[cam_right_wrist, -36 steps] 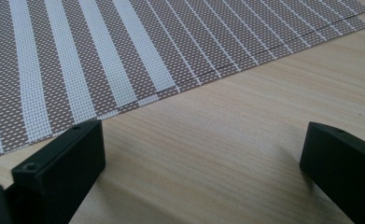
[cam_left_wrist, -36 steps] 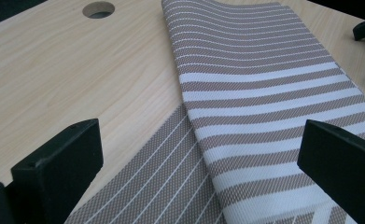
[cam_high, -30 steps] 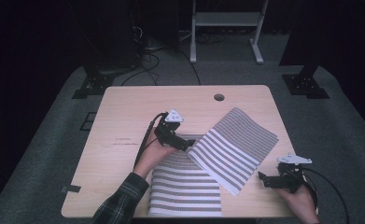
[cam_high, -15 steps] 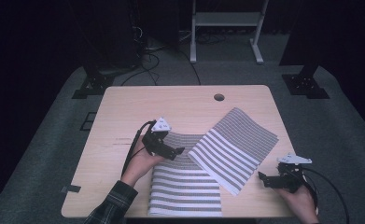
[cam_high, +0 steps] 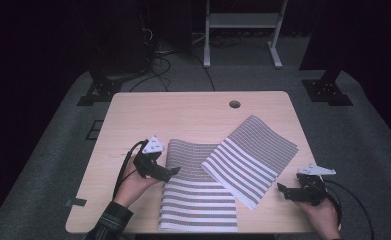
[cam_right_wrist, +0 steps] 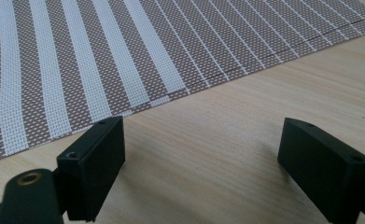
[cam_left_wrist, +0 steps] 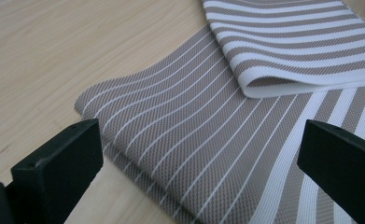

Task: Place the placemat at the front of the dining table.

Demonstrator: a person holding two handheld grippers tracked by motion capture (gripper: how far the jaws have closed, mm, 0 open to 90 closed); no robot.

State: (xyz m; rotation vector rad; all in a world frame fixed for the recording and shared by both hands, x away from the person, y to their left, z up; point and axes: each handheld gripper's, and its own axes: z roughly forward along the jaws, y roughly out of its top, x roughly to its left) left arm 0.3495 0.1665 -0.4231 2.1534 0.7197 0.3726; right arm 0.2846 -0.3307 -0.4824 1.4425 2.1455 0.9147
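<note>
Two brown-and-white striped woven mats lie on the wooden table (cam_high: 193,115). The lower mat (cam_high: 195,200) runs toward the front edge; the upper mat (cam_high: 250,155) lies angled across its right part, and its edge lifts a little (cam_left_wrist: 273,86). My left gripper (cam_high: 174,172) is open at the lower mat's left edge (cam_left_wrist: 180,140), jaws wide apart. My right gripper (cam_high: 281,189) is open just off the upper mat's near corner (cam_right_wrist: 124,70), over bare wood (cam_right_wrist: 227,140).
A round cable hole (cam_high: 234,104) sits near the table's far edge. Beyond the table are dark floor, cables (cam_high: 158,50) and a white stand (cam_high: 243,30). Bare tabletop lies at the far side and the left.
My left gripper has moved left and toward the person, from over the mats' overlap to the lower mat's left edge. The right gripper has stayed put.
</note>
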